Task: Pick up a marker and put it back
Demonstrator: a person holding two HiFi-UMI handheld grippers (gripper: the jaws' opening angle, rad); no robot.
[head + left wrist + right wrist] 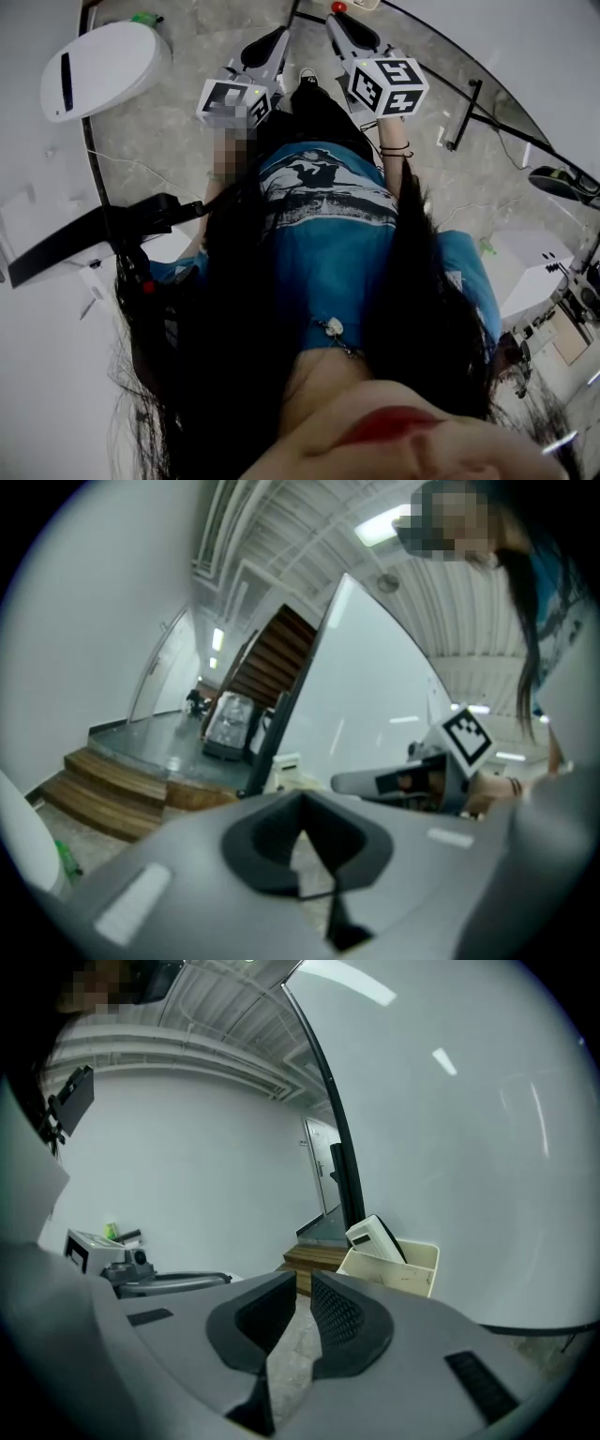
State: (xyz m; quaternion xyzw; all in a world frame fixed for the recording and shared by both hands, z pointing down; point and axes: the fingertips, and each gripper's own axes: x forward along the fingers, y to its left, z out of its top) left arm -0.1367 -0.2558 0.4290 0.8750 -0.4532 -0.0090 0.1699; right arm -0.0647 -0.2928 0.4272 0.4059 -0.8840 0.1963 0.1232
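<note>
Holding both tongs out over the speckled stone floor, the person in a blue shirt has them side by side at the top middle of the head view, well apart from the white rounded object at upper left. The left tongs are pressed together at the tips, with only bare floor showing behind them. The right tongs stand a narrow slit apart, pinching nothing. Wooden steps sit at the lower left of the left gripper view. A cream bin with a flat white device leaning in it sits at centre right of the right gripper view. Where the marker lies, none of the views lets me tell.
</note>
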